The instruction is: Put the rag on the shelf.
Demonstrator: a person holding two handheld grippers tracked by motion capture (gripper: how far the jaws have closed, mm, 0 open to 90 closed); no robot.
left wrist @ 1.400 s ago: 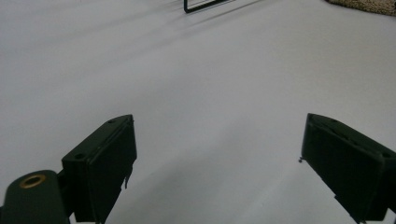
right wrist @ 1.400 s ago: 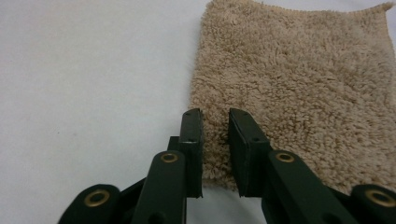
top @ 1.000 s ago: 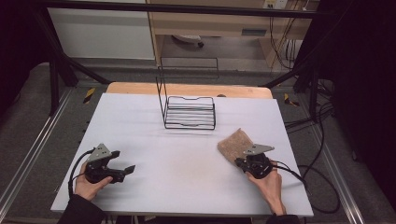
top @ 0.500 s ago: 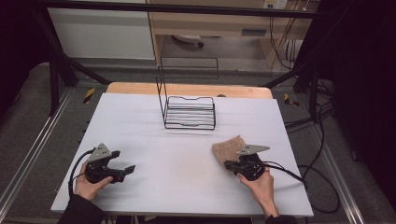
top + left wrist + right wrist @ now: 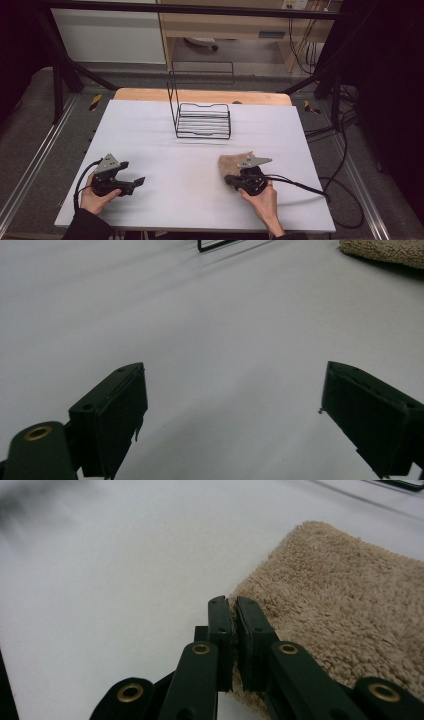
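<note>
Beige, pile-textured cloth (image 5: 234, 163) lies on the white table (image 5: 200, 155) in the lower right of the high view, just in front of the right gripper (image 5: 228, 179). In the right gripper view the same cloth (image 5: 345, 615) fills the right half of the frame, flat on the table surface (image 5: 115, 570), with its near edge running down between the 2 black jaws. The right gripper (image 5: 232, 630) has its jaws pressed together, pinching that edge of the cloth; a little pile shows at the seam between them. The right hand (image 5: 262, 200) enters from the bottom edge of the high view and grasps the gripper body, from which a black cable (image 5: 300, 186) trails toward the right edge of the table.

The left gripper (image 5: 135, 183) sits in the lower left of the high view, held by the left hand (image 5: 97, 197), well apart from the cloth. In the left gripper view its 2 jaws stand wide apart at the lower left and lower right of the frame, with bare table (image 5: 210, 340) between them and nothing gripped; the left gripper (image 5: 232, 415) points across the table, and a corner of the cloth (image 5: 385, 251) appears at the upper right of that frame.

A black wire rack (image 5: 202, 117) stands in the upper centre of the high view, on the far part of the table, apart from both grippers and from the cloth. Its lower edge (image 5: 220, 245) shows at the top of the left gripper view.
</note>
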